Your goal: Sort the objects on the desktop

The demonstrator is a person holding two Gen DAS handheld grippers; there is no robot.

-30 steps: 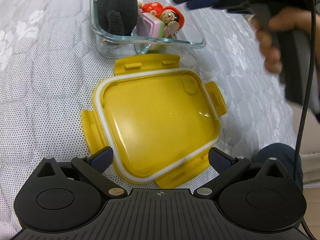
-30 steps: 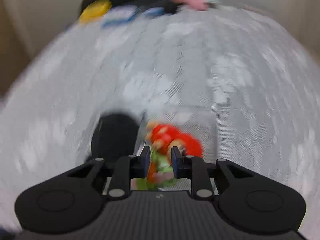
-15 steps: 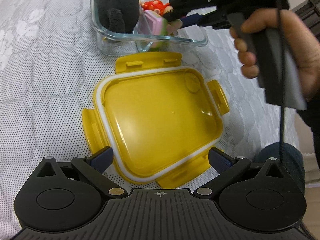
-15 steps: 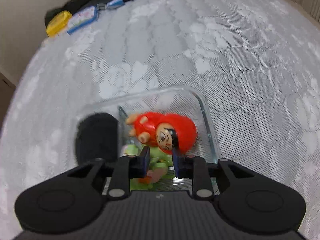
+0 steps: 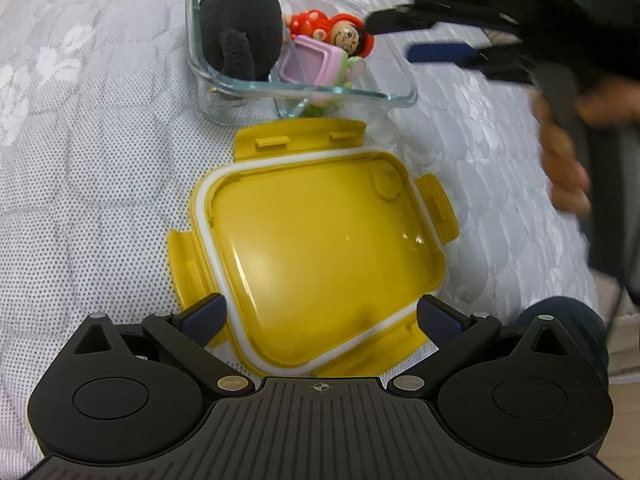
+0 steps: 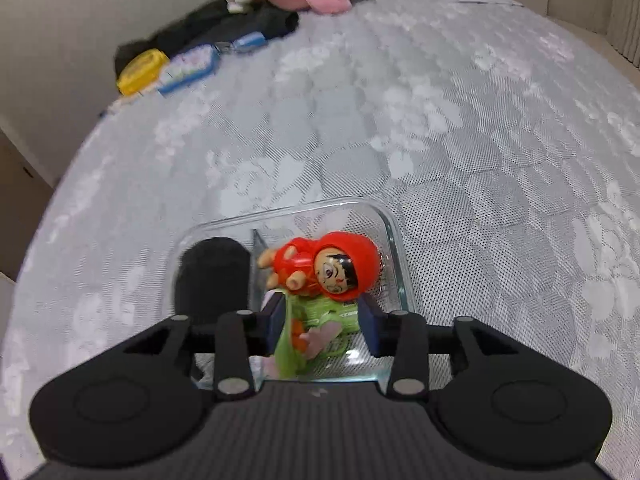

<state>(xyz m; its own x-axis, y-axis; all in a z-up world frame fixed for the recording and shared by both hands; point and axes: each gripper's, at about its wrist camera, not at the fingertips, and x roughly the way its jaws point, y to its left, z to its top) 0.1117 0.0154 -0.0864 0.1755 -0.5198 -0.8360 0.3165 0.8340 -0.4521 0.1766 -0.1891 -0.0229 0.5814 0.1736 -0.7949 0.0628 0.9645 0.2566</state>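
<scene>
Since the earlier frame the right gripper (image 6: pixel 323 322) has just spread its jaws, releasing the red doll (image 6: pixel 326 266) into the glass container (image 6: pixel 394 240); light, hard plastic, best pinched across its body

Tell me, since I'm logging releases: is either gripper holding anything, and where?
Nothing is held. The right gripper has just opened over the red-hooded doll; the left gripper stands open around the yellow lid.

No legible text or labels

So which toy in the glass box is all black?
The fuzzy black plush at the left end of the glass box; the red-hooded doll beside it is bright red.
</scene>
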